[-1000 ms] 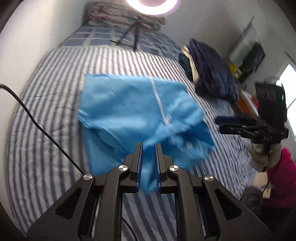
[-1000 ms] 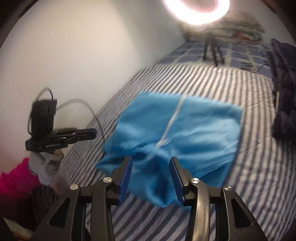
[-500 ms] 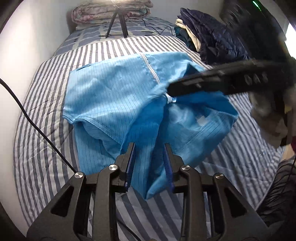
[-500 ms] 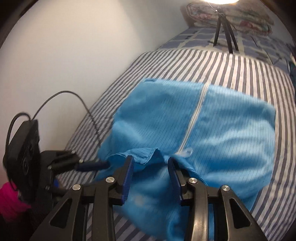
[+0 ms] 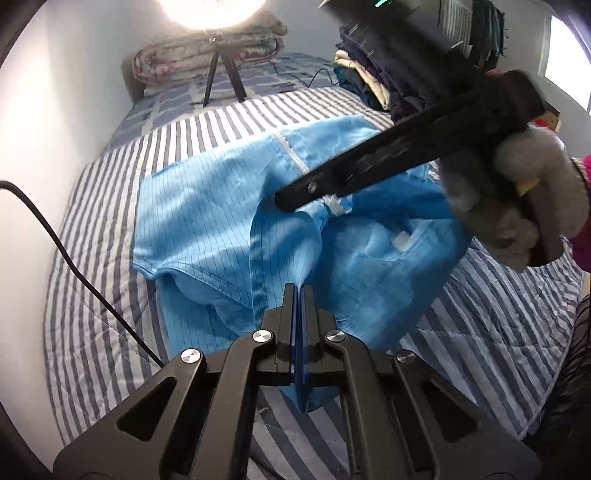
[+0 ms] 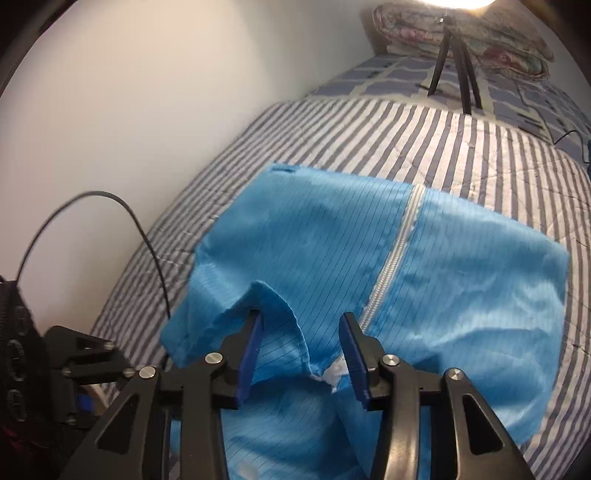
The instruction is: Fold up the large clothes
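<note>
Bright, lit from a ring light [image 5: 210, 11] at the far end of the bed [image 5: 92, 332].
Blown out to white glare in both views, with a warm wash on the wall [image 6: 129, 110] beside it. Soft shadow across the garment [image 5: 207, 221] under the motion-blurred right tongs [image 5: 291, 203]. Heavy fisheye bending and black vignette at the corners; window [image 5: 565, 55] overexposed.

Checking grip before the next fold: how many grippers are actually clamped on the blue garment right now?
1. The left gripper is shut on the blue garment at its near fold. The right gripper is open over the collar area near the zipper, gripping nothing.
</note>
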`<move>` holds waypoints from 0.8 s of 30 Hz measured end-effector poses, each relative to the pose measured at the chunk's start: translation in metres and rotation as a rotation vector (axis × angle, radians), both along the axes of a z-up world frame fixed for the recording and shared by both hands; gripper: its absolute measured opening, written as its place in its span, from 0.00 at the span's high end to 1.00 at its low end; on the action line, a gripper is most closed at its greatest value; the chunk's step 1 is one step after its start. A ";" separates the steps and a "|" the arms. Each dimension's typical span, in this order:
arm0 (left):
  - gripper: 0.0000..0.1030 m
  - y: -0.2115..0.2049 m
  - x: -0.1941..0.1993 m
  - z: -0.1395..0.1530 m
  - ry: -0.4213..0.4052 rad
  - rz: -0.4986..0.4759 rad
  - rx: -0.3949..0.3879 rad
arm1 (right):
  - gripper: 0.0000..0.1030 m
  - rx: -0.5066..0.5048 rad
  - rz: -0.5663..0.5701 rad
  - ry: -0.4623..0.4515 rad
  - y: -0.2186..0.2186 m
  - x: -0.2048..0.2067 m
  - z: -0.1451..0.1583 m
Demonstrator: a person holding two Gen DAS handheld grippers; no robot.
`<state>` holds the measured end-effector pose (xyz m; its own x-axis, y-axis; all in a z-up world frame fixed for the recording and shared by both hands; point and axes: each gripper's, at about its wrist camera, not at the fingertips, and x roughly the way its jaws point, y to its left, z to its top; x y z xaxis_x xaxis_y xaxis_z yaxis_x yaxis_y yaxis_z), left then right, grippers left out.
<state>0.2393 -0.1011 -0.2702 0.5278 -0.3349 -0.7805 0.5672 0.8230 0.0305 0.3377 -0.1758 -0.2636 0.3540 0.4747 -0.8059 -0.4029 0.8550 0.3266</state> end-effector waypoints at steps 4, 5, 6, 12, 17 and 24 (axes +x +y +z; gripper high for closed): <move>1.00 0.001 -0.008 -0.002 0.003 -0.020 0.003 | 0.81 -0.148 -0.071 0.026 0.006 0.009 -0.018; 1.00 0.001 -0.008 -0.004 0.009 -0.020 0.011 | 0.80 -0.137 -0.087 0.042 0.003 0.011 -0.020; 1.00 0.002 -0.007 -0.005 0.032 -0.020 0.008 | 0.78 -0.095 -0.086 0.034 0.000 0.008 -0.014; 1.00 0.015 0.000 0.014 0.092 0.041 -0.099 | 0.65 0.120 -0.110 -0.051 -0.050 -0.035 0.046; 0.91 0.005 -0.008 0.030 0.131 -0.006 -0.194 | 0.58 0.048 -0.128 -0.025 -0.078 -0.065 0.054; 0.62 -0.031 -0.031 0.030 0.078 -0.121 -0.083 | 0.54 0.021 -0.204 0.099 -0.099 -0.092 0.027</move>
<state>0.2083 -0.1320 -0.2405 0.4186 -0.4576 -0.7845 0.6606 0.7462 -0.0827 0.2455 -0.2748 -0.2368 0.3645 0.4184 -0.8319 -0.1875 0.9080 0.3746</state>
